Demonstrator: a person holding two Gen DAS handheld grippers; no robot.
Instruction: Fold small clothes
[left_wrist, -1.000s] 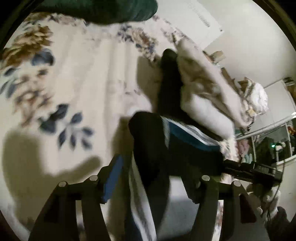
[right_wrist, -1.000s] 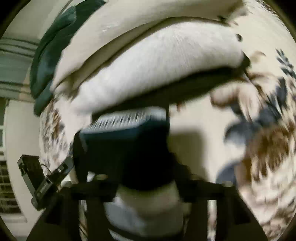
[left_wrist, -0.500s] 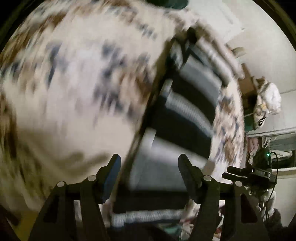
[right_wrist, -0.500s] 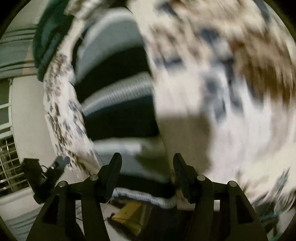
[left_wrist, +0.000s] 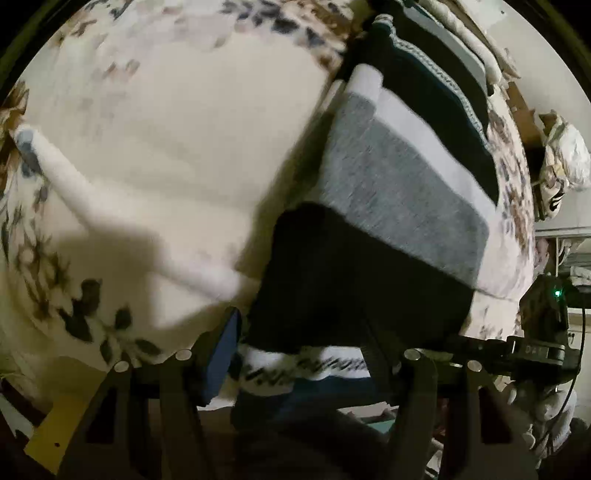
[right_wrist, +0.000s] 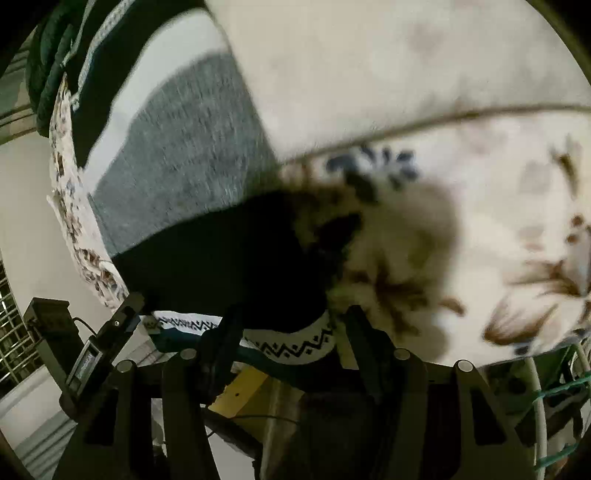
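The left gripper (left_wrist: 303, 347), low in the left wrist frame, stands with its jaws apart over the near hem of a striped knit garment (left_wrist: 402, 206); cloth fills the gap between the fingers, but blur hides whether the pads press on it, so a grip cannot be told. The right gripper (right_wrist: 288, 332), at the bottom centre of the right wrist frame, stands likewise, jaws apart over the same hem, its hold equally unclear.

The garment lies on a floral bedspread (left_wrist: 166, 147), running from the grippers toward the upper right of the left wrist frame and the upper left of the right wrist frame. Nearest the fingers is a white band with a dark zigzag pattern (right_wrist: 295, 345), edged below in teal. Beyond it come a broad black band, a grey one, a white one, then further dark bands with pale trim.

The bedspread, cream with brown and blue flowers, fills the left half of the left wrist frame, crossed by a raised fold (left_wrist: 122, 221). At lower left shows a yellow object (left_wrist: 59, 432). At far right stand a dark device with a green light (left_wrist: 556, 293) and a pale bundle (left_wrist: 565, 155). In the right wrist frame a dark green cloth (right_wrist: 48, 70) sits at upper left, and a barred window (right_wrist: 11, 332) at the left edge.
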